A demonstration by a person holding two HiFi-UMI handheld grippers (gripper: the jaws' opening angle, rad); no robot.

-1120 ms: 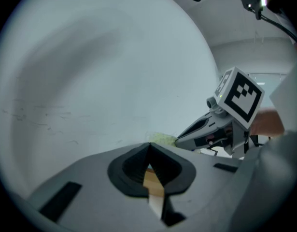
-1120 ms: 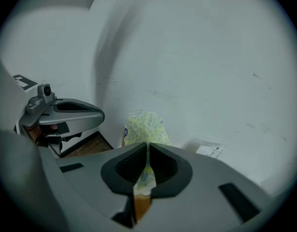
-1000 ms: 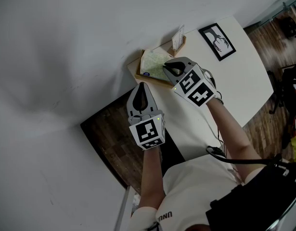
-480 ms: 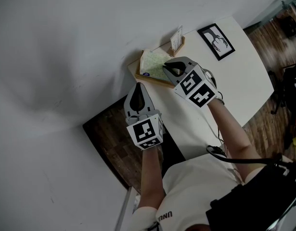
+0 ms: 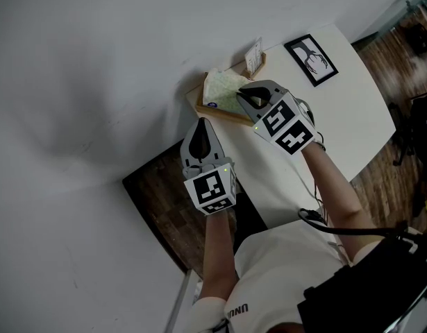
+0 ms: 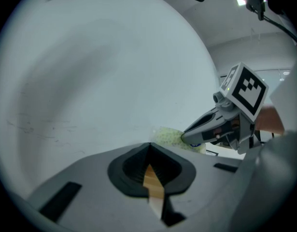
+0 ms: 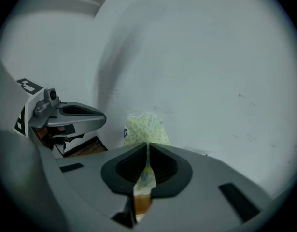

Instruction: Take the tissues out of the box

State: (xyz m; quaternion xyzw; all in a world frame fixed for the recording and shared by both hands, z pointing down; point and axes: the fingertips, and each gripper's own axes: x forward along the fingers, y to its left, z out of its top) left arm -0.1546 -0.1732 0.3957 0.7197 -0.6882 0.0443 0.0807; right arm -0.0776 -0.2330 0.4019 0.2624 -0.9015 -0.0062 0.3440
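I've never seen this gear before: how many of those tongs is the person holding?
2. The left tongs are shut and empty, near the edge of the table. The right tongs are shut on the green tissue pack in the wooden tray. None seem hidden.

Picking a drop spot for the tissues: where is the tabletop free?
Bare: white table from the picture frame down to the person's right arm, right of the right tool. Crowded: along the wall, where wooden tray with tissue pack, card stand and frame sit close.
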